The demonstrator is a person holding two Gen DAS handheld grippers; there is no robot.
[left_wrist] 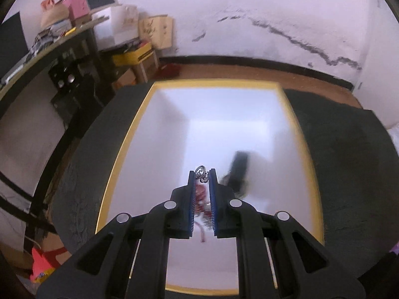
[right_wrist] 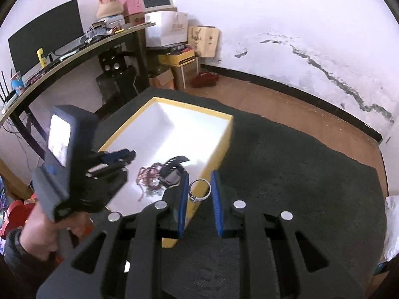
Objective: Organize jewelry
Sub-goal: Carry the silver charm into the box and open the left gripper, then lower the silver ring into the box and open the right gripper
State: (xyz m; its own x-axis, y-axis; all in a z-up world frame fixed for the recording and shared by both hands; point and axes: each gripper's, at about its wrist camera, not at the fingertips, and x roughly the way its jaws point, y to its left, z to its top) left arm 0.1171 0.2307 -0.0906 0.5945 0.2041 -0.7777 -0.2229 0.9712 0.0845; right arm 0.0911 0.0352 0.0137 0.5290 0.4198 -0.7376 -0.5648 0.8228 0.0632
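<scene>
A white box with a yellow rim [left_wrist: 149,94] [right_wrist: 225,134] sits on a dark mat. My left gripper [left_wrist: 202,175] is shut on a small silver ornament [left_wrist: 202,174] and holds it above the box; it also shows in the right wrist view [right_wrist: 124,155]. Inside the box lie a red beaded piece [left_wrist: 200,199] [right_wrist: 149,174] and a black watch [left_wrist: 238,172] [right_wrist: 174,165]. My right gripper [right_wrist: 199,189] is shut on a silver ring [right_wrist: 199,191], just over the box's near right rim.
The dark mat [right_wrist: 299,174] covers the round table, with wooden floor [right_wrist: 274,94] beyond. A desk [right_wrist: 62,57] with a monitor and stacked boxes [right_wrist: 174,30] stands at the left by the wall.
</scene>
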